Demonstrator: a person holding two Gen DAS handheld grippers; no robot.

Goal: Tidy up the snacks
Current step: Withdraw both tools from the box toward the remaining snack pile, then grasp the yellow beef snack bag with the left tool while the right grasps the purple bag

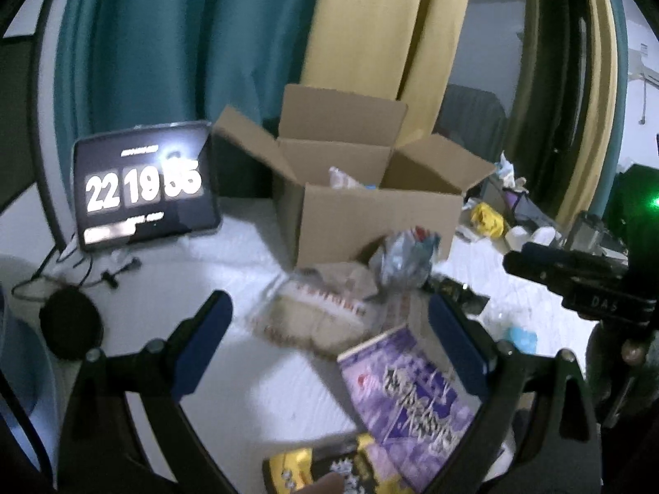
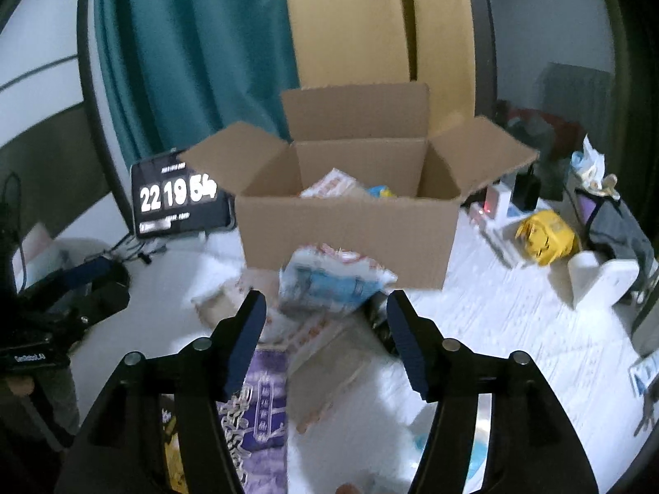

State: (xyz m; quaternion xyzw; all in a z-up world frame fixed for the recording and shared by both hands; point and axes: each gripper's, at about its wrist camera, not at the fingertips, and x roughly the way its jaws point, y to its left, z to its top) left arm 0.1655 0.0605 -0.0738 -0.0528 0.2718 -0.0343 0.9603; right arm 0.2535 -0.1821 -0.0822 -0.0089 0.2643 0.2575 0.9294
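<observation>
White tabletop [image 2: 515, 321]: both tongs, left [image 1: 329, 325] and right [image 2: 325, 321], angle downward, agape, empty.

Open cardboard box [image 2: 350, 234] holds some snacks; beige packet [image 1: 317, 313], blue-white packet [image 2: 333, 284], purple packet [image 1: 412, 403] lie before it.

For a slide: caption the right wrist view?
Open right gripper over snack packets before an open box on a white table.

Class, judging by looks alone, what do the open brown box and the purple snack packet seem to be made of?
Open brown box: likely corrugated cardboard, matte; plain brown faces and stiff flaps folded outward. Purple snack packet: probably plastic film, slightly glossy; a thin, flat printed wrapper, though blur leaves the finish uncertain.
</observation>
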